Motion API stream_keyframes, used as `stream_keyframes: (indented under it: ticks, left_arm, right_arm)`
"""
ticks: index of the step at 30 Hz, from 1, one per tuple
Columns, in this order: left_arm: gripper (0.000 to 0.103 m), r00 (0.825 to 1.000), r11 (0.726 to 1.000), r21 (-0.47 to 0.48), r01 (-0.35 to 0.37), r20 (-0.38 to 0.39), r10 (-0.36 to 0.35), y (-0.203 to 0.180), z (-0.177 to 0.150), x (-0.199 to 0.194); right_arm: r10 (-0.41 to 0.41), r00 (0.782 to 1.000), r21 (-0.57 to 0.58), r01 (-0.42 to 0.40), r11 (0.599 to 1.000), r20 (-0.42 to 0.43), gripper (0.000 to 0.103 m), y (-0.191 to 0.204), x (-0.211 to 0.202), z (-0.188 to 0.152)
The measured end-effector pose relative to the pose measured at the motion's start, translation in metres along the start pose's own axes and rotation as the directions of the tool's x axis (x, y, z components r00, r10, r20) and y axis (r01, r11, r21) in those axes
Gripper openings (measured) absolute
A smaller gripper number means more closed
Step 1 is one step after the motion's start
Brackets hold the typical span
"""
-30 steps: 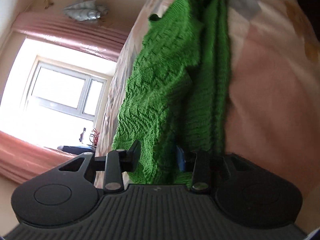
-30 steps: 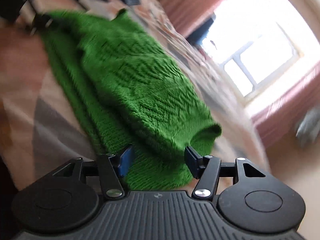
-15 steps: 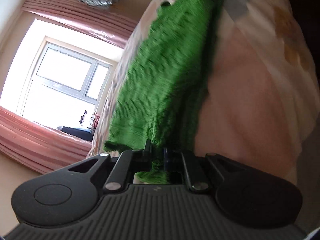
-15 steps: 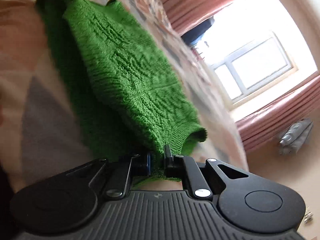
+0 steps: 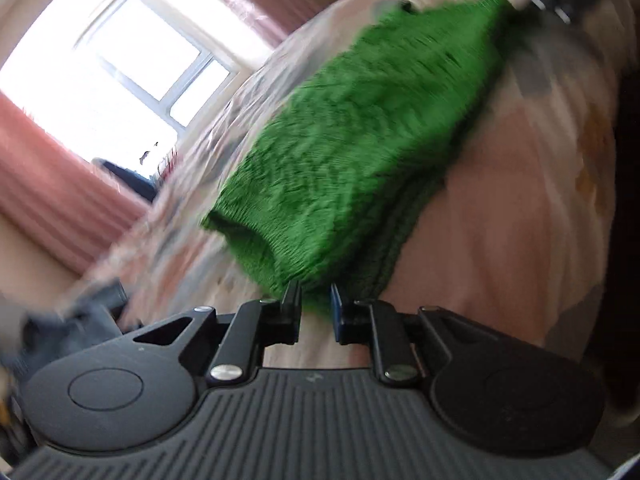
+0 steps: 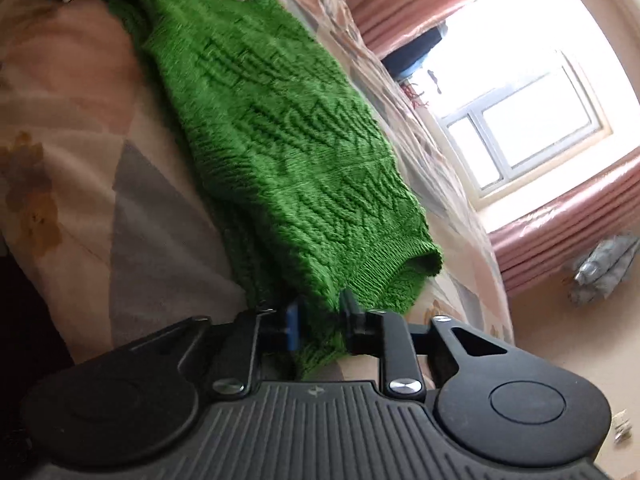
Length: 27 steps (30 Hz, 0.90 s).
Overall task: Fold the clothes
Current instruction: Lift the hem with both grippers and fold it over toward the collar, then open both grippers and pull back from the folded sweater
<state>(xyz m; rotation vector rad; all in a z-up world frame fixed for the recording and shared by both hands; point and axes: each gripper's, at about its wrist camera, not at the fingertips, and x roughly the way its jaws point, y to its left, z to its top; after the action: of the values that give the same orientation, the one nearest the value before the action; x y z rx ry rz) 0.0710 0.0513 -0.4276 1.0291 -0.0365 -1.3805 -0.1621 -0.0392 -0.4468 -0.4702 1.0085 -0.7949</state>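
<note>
Sweater (image 6: pixel 280 152) between both pairs of fingers, on bedspread (image 6: pixel 80 128); left gripper (image 5: pixel 316 304) narrow, opening, risen and rolled; right gripper (image 6: pixel 320 316) reopening after clamping hem; contact unclear; left view blurred.

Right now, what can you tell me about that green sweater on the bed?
The green sweater is a chunky knit with a raised zigzag pattern and ribbed edges. It lies stretched lengthwise on the patterned bedspread, folded over itself so a darker layer shows underneath along one side. An open ribbed end gapes at its near edge. Its near end sits between the opening fingers of the right gripper; its far end sits between those of the left gripper, also opening.
</note>
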Motion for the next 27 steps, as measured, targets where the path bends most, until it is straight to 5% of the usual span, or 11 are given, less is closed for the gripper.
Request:
stream_keyframes:
  ticks: [3,6,9,13,15,21,23,25,27]
  left_arm:
    - [0.015,0.995,0.970,-0.232,0.080,0.076,-0.064,0.038,0.020,-0.019]
    - [0.015,0.979,0.902,-0.396,0.173,0.170,-0.113,0.051,0.046,-0.020]
    - [0.015,0.978,0.868,-0.455,0.199,0.147,-0.148,0.036,0.063,0.001]
    - [0.017,0.981,0.817,-0.564,0.120,-0.061,-0.186,0.011,0.055,0.039]
    - [0.019,0.981,0.792,-0.604,0.088,-0.085,-0.174,0.004,0.045,0.042]
    - [0.022,0.973,0.766,-0.643,0.020,-0.164,-0.163,0.009,0.051,0.030]
    - [0.031,0.968,0.763,-0.647,-0.013,-0.200,-0.153,0.010,0.058,0.026]
    - [0.037,0.962,0.771,-0.637,-0.025,-0.224,-0.154,0.008,0.064,0.021]
    - [0.040,0.955,0.770,-0.638,-0.032,-0.247,-0.165,0.004,0.065,0.018]
  right_arm:
    - [0.084,0.995,0.269,-0.095,0.958,0.052,0.049,-0.040,-0.022,0.000]
    - [0.166,0.964,0.536,-0.253,0.806,0.206,0.049,-0.077,-0.037,0.003]
    - [0.208,0.923,0.637,-0.374,0.674,0.322,0.049,-0.088,-0.026,0.008]
    - [0.251,0.940,0.679,-0.340,0.651,0.230,0.049,-0.072,0.010,0.011]
    - [0.259,0.955,0.703,-0.282,0.653,0.143,0.049,-0.059,0.019,0.003]
    - [0.246,0.960,0.748,-0.262,0.609,0.136,0.050,-0.054,0.010,-0.006]
    - [0.243,0.963,0.761,-0.243,0.602,0.116,0.059,-0.057,0.006,0.000]
    - [0.238,0.964,0.768,-0.239,0.594,0.116,0.078,-0.058,-0.002,0.005]
    - [0.227,0.966,0.774,-0.236,0.588,0.122,0.083,-0.056,-0.014,0.009]
